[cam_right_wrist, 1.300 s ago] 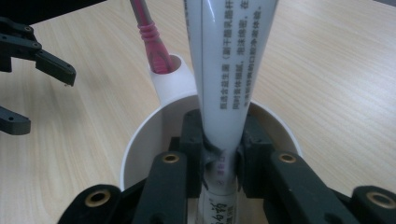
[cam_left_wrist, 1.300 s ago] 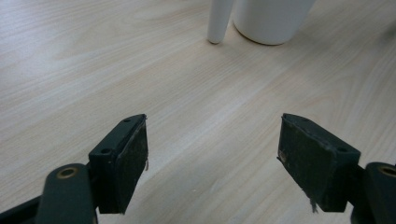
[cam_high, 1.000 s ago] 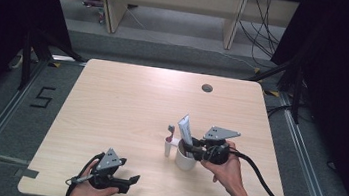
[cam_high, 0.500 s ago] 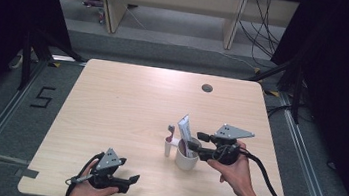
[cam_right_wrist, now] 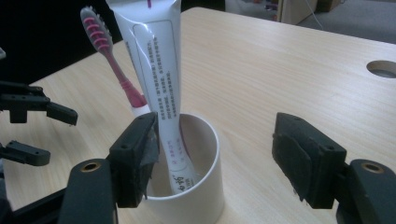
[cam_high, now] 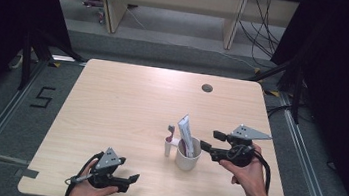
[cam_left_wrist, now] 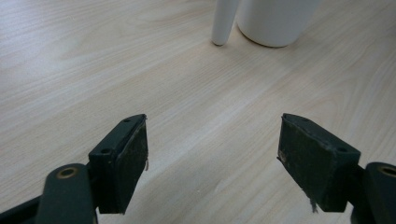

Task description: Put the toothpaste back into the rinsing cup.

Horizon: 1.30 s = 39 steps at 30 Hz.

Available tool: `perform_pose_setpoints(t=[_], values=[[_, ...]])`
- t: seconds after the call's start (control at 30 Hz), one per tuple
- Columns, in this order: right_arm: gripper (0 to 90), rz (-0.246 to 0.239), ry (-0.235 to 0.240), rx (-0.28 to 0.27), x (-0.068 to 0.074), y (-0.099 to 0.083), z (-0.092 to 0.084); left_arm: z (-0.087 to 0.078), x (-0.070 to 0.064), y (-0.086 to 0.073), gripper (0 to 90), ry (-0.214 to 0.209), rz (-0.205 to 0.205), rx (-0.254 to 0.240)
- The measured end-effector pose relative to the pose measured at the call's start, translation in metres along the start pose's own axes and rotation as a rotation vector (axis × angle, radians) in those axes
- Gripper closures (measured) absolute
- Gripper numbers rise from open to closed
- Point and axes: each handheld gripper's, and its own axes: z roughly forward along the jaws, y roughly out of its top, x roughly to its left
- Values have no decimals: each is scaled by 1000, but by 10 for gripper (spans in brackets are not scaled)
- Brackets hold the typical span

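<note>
1. We see a white cup on the bench, with a toothpaste tube standing in it and a pink toothbrush upright just beside it.
2. Our right tool sits just right of the cup, spread wide, holding nothing.
3. Our left tool rests near the bench's front edge, well left of the cup, spread and empty.

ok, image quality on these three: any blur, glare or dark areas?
High view: table evenly lit, surroundings nearly black, image soft. Left gripper view: wood grain sharp, cup cropped at the top edge. Right gripper view: toothpaste tube shows mild sheen, its small print too blurred to read.
</note>
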Motion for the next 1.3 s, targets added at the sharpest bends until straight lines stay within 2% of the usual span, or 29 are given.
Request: perform_pose_setpoints(t=[0.07, 0.1, 0.13, 0.17, 0.23, 0.27, 0.33, 0.5, 0.57, 0.7, 0.77, 0.8, 0.83, 0.9, 0.93, 0.97, 1.0, 1.03, 1.13, 1.17, 1.2, 1.23, 1.3], values=[[309, 7, 5, -4, -2, -2, -2, -1, 0, 0, 237, 2, 12, 14], [309, -12, -13, -6, -3, -2, -3, -1, 0, 0, 237, 4, 20, 19], [309, 4, -14, -5, -2, -3, -4, -1, 1, 1, 237, 6, 32, 24], [307, -25, -27, -7, -4, -3, -6, -1, 0, 1, 238, -1, 16, 9], [294, 7, -26, -2, -2, -5, -10, -2, 1, 1, 237, -1, 30, 24], [293, 14, -21, 6, -2, -5, -13, -1, 0, 1, 237, 4, 9, 15], [292, -9, -35, 6, -6, -7, -17, -1, 0, 1, 237, 7, 8, 16], [282, 24, -44, 11, -10, -15, -22, 0, 1, 1, 237, 7, 8, 16], [277, 2, -57, 22, -13, -18, -25, 0, 0, 0, 237, 5, 4, 7], [271, 32, -61, 24, -16, -24, -29, -1, 2, 0, 237, 9, 13, 19], [270, 17, -74, 24, -20, -26, -33, -1, 2, 0, 237, 12, 14, 18], [270, 43, -70, 28, -19, -27, -33, -2, 2, 0, 237, 10, 16, 18], [270, 36, -83, 20, -20, -29, -33, -2, 2, 0, 237, 7, 18, 16], [269, 29, -85, 31, -23, -32, -33, -2, 2, -1, 237, 8, 19, 18], [268, 34, -95, 28, -22, -34, -33, -3, 2, -1, 237, 4, 18, 21], [267, 55, -84, 53, -21, -36, -35, -2, 1, -2, 237, 8, 6, 8], [266, 50, -84, 34, -21, -38, -34, -2, 0, -2, 237, 7, 3, 4], [264, 42, -83, 38, -22, -39, -34, -1, 0, -2, 237, 4, 4, 3], [262, 39, -92, 40, -22, -45, -38, -2, 1, -1, 237, 14, 32, 26], [260, 33, -99, 46, -22, -47, -39, -2, 0, -1, 237, -1, 15, 10], [260, 54, -98, 43, -21, -49, -39, -2, 0, -1, 237, -1, 25, 17], [260, 67, -101, 64, -21, -51, -42, -2, 1, -1, 237, 7, 26, 25], [258, 73, -98, 64, -21, -55, -44, -1, 1, -1, 237, 14, 16, 20]])
